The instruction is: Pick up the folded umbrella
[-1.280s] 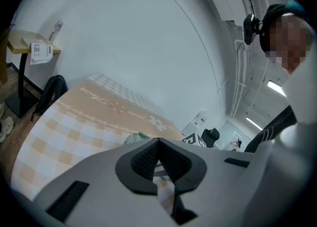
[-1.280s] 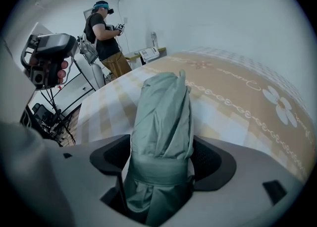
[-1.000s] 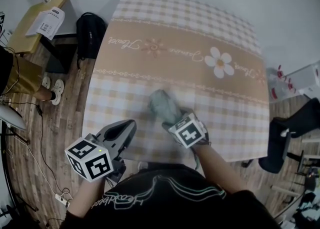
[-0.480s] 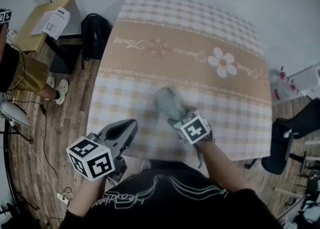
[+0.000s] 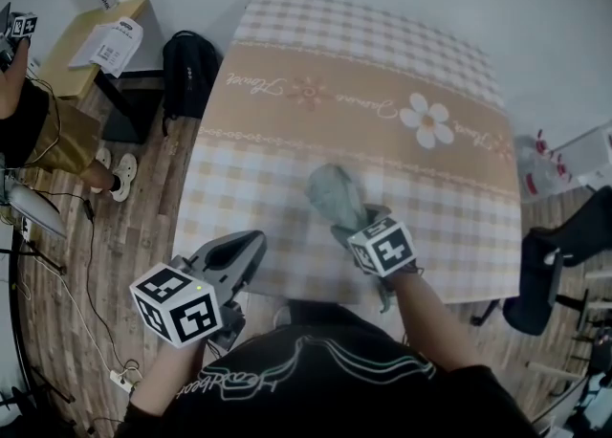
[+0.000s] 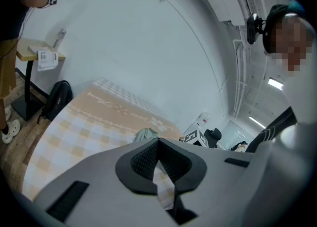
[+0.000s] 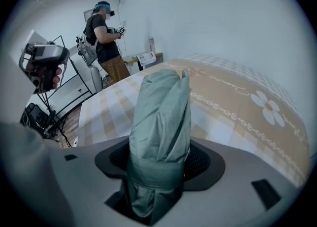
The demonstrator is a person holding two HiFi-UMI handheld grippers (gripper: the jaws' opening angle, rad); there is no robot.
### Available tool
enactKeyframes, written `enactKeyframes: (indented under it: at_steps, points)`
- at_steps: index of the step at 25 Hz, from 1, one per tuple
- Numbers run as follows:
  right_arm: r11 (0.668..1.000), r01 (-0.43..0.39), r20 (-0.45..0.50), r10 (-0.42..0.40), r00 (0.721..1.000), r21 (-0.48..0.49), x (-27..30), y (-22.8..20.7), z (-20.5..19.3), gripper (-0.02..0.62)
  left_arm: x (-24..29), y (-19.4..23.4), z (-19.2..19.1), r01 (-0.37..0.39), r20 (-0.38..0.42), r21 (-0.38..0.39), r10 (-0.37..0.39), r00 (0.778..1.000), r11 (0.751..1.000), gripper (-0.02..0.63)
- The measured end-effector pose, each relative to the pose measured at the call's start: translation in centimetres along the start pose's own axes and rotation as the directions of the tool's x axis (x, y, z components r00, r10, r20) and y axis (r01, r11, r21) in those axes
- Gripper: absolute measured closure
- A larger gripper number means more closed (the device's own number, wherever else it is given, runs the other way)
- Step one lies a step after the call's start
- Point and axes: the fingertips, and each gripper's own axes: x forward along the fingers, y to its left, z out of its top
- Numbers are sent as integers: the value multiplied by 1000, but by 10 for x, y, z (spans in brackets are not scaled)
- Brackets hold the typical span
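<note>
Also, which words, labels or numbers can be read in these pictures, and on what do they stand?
Tablecloth: cursive words along the beige band, too blurred to read.
Paper sheet on the side table: black print, too small.
Shirt: looping script, upside down, not legible.
Marker cubes: black-and-white squares only, no words.
Folded umbrella: plain green, no print seen.
</note>
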Motion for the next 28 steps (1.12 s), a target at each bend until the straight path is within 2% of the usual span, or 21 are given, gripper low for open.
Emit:
enactKeyframes:
  at_steps: [7, 12, 16, 21, 28]
  points:
    - [998, 4, 142, -12, 990, 61, -42, 9, 22, 310, -12, -13, 0, 15, 10, 20, -15, 1000, 1000, 611]
    - [994, -12, 282, -19, 959, 108, -84, 19, 43, 308, -18, -28, 5, 36, 22, 45, -37, 999, 998, 611]
    - [991, -28, 400, -27, 916, 131, -123, 29, 59, 308, -22, -41, 8, 55, 33, 64, -57, 998, 996, 611]
    - [989, -44, 533, -37, 846, 138, -176, 44, 77, 308, -30, -63, 23, 93, 63, 119, -102, 993, 988, 611]
    - [993, -52, 654, -30, 756, 105, -235, 66, 95, 308, -45, -92, 49, 121, 111, 202, -145, 983, 972, 611]
